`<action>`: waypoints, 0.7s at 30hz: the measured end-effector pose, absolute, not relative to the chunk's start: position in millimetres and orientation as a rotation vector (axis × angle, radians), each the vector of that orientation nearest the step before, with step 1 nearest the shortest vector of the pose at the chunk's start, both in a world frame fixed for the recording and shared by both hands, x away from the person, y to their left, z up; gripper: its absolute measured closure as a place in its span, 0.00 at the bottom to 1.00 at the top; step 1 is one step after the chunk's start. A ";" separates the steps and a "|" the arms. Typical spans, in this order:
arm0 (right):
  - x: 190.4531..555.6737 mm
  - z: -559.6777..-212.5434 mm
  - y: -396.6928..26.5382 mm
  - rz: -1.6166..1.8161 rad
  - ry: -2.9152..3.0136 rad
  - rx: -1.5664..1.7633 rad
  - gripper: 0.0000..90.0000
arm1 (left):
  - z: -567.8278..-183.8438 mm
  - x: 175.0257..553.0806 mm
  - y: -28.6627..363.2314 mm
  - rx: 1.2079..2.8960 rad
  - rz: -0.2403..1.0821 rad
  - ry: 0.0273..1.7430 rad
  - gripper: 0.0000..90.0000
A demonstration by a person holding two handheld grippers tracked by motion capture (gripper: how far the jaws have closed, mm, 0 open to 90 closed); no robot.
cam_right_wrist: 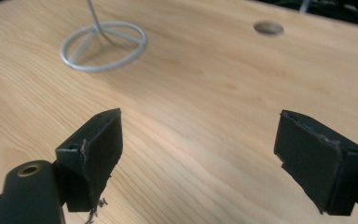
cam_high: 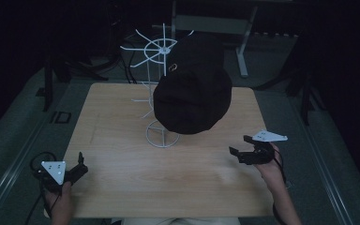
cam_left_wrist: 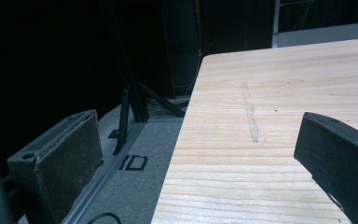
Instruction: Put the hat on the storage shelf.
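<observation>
A pale rectangular wooden table [cam_high: 122, 183] with rounded corners stands in a very dim room, ringed by grey carpeted floor [cam_high: 14, 140] and black darkness beyond. Near the middle of the far half rises a white wire hat stand [cam_high: 155, 84] on a ring-shaped base [cam_right_wrist: 103, 45], and a black bucket hat [cam_high: 193, 84] hangs on it, drooping over the stand's right side. Behind the table a grey metal frame [cam_high: 241, 42] shows faintly. A small round hole [cam_right_wrist: 268, 28] pierces the tabletop. The left gripper [cam_high: 77, 169] sits at the near left corner, its jaws spread wide with nothing between them, one hanging out past the edge. The right gripper [cam_high: 241, 146] hovers near the right edge, jaws likewise parted and empty, well apart from the stand.
</observation>
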State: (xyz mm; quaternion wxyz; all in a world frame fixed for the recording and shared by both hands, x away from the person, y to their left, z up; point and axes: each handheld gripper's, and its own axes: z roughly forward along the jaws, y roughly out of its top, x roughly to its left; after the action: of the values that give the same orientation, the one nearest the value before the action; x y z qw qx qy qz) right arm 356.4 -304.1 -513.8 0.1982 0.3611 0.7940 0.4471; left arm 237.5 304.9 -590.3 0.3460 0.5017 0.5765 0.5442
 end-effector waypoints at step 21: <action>328.8 -564.2 -353.8 1.136 2.096 1.167 0.16 | -590.3 237.4 304.9 1.306 1.412 1.495 0.01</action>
State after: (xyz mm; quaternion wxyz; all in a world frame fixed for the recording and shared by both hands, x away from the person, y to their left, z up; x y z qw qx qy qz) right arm 328.8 -353.8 -564.2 0.2412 0.4266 0.7665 0.4152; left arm 237.4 304.9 -590.3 0.3454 0.5031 0.5760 0.5439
